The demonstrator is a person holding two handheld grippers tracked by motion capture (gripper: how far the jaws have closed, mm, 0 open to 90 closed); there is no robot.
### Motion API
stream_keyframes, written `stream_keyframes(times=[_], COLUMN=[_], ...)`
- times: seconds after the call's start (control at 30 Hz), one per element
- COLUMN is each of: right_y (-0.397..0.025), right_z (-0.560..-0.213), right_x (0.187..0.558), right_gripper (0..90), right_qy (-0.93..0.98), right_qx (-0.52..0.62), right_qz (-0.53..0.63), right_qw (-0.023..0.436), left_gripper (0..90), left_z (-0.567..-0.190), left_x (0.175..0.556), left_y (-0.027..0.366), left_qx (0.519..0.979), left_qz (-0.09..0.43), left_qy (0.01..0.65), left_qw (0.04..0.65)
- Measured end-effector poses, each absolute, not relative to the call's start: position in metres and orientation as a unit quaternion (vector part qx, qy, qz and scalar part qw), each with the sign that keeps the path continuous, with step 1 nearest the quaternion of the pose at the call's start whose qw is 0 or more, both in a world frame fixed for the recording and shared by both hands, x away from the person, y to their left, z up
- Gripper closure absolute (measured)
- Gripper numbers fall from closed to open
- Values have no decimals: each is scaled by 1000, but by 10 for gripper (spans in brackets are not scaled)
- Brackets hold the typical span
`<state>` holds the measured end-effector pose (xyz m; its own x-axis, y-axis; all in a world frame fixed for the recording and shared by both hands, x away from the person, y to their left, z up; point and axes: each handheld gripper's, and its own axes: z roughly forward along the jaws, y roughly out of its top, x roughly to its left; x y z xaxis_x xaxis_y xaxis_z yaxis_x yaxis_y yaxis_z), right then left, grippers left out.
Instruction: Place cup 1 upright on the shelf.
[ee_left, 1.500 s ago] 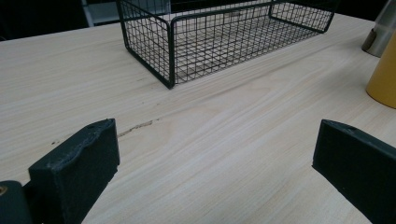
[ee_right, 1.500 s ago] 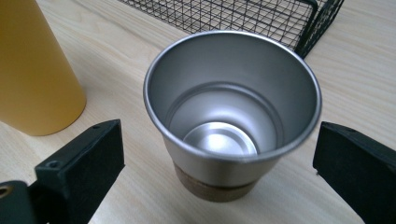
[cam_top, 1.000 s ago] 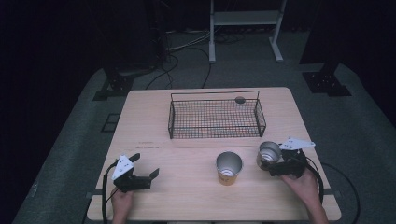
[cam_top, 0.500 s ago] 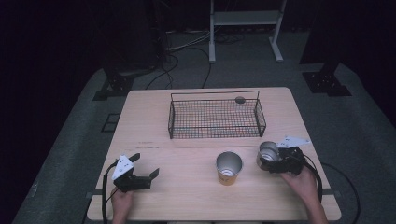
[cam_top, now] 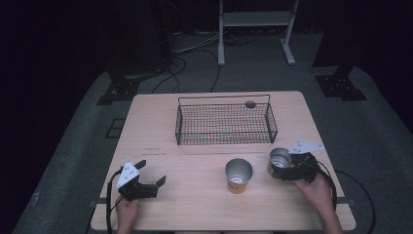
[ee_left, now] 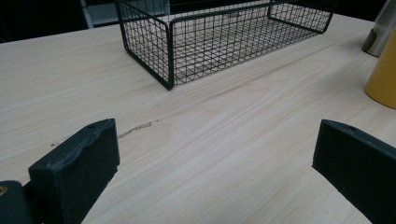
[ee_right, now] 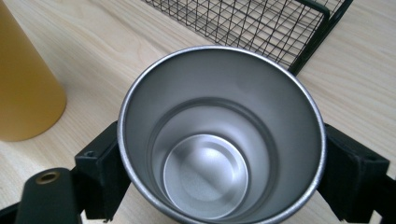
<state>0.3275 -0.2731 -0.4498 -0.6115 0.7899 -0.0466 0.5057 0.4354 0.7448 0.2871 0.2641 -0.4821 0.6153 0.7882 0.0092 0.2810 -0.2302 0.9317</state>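
Note:
A silver steel cup stands at the table's right, held on both sides by the jaws of my right gripper. The right gripper view looks down into the empty cup, with the black pads pressed on its wall and the right gripper around it. A yellow cup with a metal inside stands upright to its left, apart from it. My left gripper rests open at the front left with bare wood between its jaws, and in its own view the left gripper stays wide apart.
A black wire basket sits mid-table toward the back, with a small dark round object at its far rim. The wooden table has bare room between the left gripper and the yellow cup. Cables and stand legs lie on the floor beyond.
The right gripper has shifted slightly left against the silver cup. The left gripper and the yellow cup have not moved.

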Motion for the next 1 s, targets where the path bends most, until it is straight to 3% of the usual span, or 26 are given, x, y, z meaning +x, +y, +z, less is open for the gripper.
stream_keyframes(times=[1.0], right_y=[-253], right_z=[-390], right_x=[339], right_gripper=[150], right_qy=[845], right_qx=[338], right_qz=[380], right_qw=[167], left_gripper=[0], left_z=[-482], left_x=[287], left_y=[264], left_qx=[743], left_qz=[250], left_qy=[359], left_qw=[507])
